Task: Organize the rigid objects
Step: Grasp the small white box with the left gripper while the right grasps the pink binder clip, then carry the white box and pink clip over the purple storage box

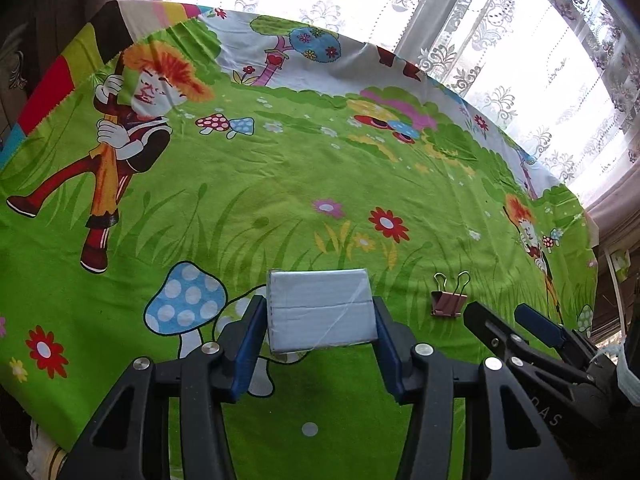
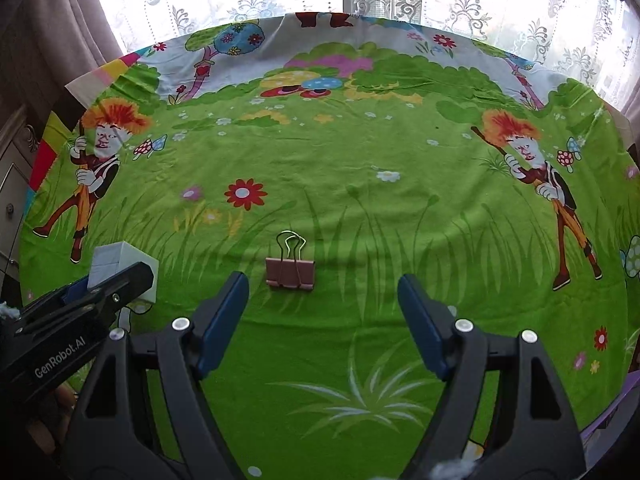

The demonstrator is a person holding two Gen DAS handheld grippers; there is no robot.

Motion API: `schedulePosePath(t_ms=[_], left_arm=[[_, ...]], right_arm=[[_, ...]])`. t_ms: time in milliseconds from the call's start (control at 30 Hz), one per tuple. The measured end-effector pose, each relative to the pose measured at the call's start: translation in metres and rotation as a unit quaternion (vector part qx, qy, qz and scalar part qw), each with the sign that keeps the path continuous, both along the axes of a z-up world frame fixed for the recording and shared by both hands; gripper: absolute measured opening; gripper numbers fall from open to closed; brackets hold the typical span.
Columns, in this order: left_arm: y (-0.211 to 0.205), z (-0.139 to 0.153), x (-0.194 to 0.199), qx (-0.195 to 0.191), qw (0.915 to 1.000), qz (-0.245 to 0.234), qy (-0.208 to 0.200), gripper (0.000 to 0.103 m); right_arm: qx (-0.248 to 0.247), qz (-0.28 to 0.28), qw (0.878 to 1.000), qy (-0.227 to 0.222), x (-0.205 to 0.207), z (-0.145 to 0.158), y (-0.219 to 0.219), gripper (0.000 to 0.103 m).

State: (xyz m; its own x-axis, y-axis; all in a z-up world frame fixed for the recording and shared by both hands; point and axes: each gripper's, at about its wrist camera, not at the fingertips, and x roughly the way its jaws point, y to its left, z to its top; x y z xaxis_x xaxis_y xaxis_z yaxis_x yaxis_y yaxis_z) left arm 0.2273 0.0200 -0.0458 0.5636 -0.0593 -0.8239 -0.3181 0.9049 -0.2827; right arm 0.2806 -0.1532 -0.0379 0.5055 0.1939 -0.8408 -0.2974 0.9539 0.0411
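The left gripper [image 1: 320, 332] is clamping one grey box [image 1: 322, 310] between its blue pads [image 1: 250, 350], both pads pressing flat against the box's short sides. The box is a small rectangular block with flat faces and a seam running across its top, wrapped in what looks like dull grey tape; it is sitting on the tablecloth [image 1: 280, 168], over a printed blue mushroom. In the right wrist view the same box [image 2: 120, 258] is showing a pale side face, with the left gripper's black finger crossing in front of it.

The right gripper [image 2: 322, 316] is hanging open with nothing between its pads — its jaws are standing wide apart, and its fingertips are not touching anything. Just beyond them, nearer the left finger, one binder clip [image 2: 291, 273] is lying flat on the cloth: a rose-coloured metal body with two thin wire loop handles folded together and pointing away from the camera. In the left wrist view the clip [image 1: 449, 300] is lying to the right of the box, apart from it.

The cloth is a soft, slightly creased fabric — bright green, printed with cartoon figures, flowers and mushrooms.
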Motion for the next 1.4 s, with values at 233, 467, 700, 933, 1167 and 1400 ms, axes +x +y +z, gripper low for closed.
schedulePosePath(t_ms=[233, 467, 700, 933, 1167, 1400], left_arm=[[0.007, -0.005, 0.000, -0.022, 0.9997, 0.008, -0.007, 0.052], [0.005, -0.007, 0.002, -0.029, 0.9995, -0.003, -0.014, 0.052], [0.001, -0.006, 0.001, -0.033, 0.9992, -0.012, -0.020, 0.052], [0.000, -0.004, 0.000, -0.037, 0.9988, -0.018, -0.025, 0.051], [-0.007, 0.002, -0.004, -0.028, 0.9985, -0.027, -0.038, 0.051], [-0.012, 0.012, -0.011, -0.013, 0.9983, -0.030, -0.049, 0.051]], right_arm=[[-0.022, 0.007, 1.000, 0.001, 0.010, -0.016, 0.019, 0.078], [-0.037, -0.001, 0.999, 0.012, 0.016, -0.030, 0.019, 0.069], [-0.032, 0.009, 0.999, 0.006, 0.014, -0.030, 0.021, 0.036], [-0.022, -0.004, 1.000, 0.006, 0.007, -0.024, 0.012, 0.036], [-0.012, -0.009, 1.000, -0.006, -0.008, -0.010, 0.004, 0.036], [-0.005, -0.024, 1.000, -0.019, -0.027, 0.009, -0.013, 0.036]])
